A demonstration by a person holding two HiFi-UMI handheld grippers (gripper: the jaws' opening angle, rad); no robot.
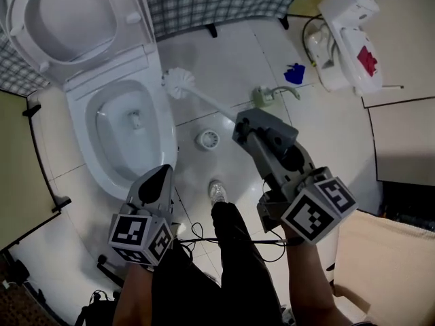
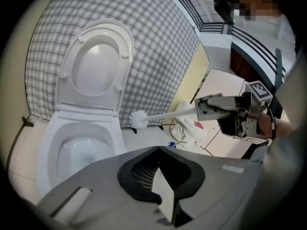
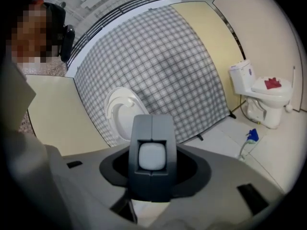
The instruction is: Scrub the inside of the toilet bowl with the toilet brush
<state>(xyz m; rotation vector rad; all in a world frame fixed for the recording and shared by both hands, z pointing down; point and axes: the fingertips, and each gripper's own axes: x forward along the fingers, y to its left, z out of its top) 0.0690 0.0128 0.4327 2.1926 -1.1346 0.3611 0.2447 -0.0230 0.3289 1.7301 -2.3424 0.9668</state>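
Toilet brush: white, 1 round bristly head on a thin straight handle, hanging over the floor just beside the toilet bowl, outside it. The right gripper clamps the handle's end. The left gripper is closed and empty.

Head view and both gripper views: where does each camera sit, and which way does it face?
Head view: on the person's head, facing steeply down at the toilet bowl; shows left gripper, right gripper, a leg.
Left gripper view: on the left gripper, facing toilet bowl and checked backdrop; shows the right gripper holding the toilet brush.
Right gripper view: on the right gripper, facing raised seat and backdrop; its jaws grip the brush handle.
Head and left gripper views share bowl and brush.
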